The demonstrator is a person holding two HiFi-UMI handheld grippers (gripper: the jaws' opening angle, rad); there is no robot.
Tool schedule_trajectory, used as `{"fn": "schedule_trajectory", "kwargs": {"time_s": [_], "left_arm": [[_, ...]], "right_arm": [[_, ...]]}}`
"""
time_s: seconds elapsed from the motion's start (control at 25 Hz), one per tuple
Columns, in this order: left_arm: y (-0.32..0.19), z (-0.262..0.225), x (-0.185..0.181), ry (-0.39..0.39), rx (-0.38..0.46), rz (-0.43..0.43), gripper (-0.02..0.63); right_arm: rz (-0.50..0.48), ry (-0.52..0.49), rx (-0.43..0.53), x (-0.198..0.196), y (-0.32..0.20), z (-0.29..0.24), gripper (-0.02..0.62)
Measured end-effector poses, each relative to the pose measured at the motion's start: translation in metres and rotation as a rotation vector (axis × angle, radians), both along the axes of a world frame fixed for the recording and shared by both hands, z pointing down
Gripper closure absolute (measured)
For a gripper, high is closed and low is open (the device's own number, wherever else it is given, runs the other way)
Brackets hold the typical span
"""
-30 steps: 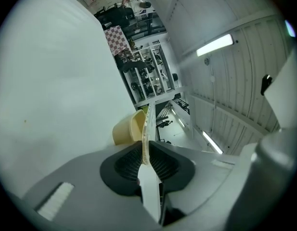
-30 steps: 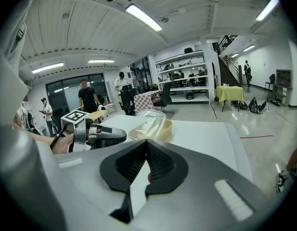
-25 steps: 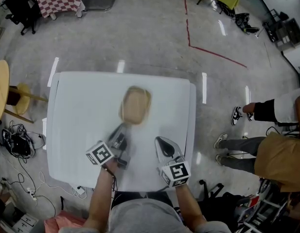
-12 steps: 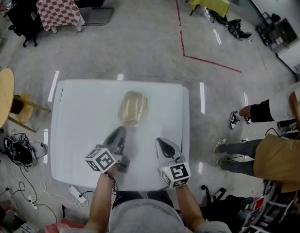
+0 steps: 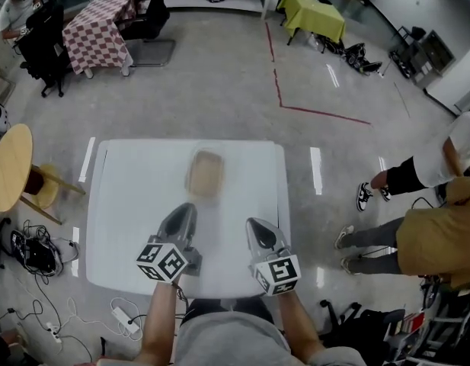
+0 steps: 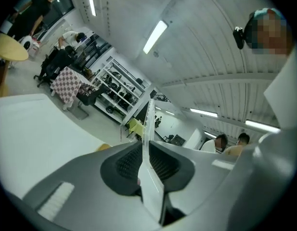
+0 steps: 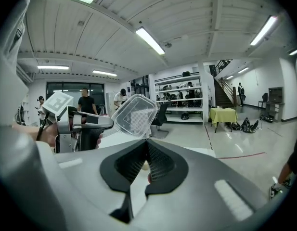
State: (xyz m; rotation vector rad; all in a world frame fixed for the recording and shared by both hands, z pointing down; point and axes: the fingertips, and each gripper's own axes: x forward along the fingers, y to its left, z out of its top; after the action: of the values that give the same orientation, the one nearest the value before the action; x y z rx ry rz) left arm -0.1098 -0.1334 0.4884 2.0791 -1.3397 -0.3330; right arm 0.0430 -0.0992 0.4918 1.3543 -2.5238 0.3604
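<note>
Clear lid [image 7: 134,115] clamped in left gripper [image 6: 144,153] jaws.

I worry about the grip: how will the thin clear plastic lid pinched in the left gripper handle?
Probably light: the thin clear plastic lid, held by one edge in the left gripper, shows no sag. Likely somewhat flexible, since edge-on it looks sheet-thin. Its smooth glossy surface may slip if the jaws loosen.
</note>
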Motion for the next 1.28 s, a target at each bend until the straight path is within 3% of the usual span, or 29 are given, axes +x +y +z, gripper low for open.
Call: {"fn": "schedule_trajectory", "kwargs": {"time_s": [0.36,1.28], "left_arm": [[0.043,-0.041,0.006,-0.180,0.110,-0.009,0.554],[0.116,-0.027,0.023,-0.522,0.144,-0.026,0.554]], "right_arm": [[0.016,-0.027,0.074,0.010,0.034,-0.032,0.591],[0.041,-0.050,0.128,0.028,0.069,-0.050,0.591]]}}
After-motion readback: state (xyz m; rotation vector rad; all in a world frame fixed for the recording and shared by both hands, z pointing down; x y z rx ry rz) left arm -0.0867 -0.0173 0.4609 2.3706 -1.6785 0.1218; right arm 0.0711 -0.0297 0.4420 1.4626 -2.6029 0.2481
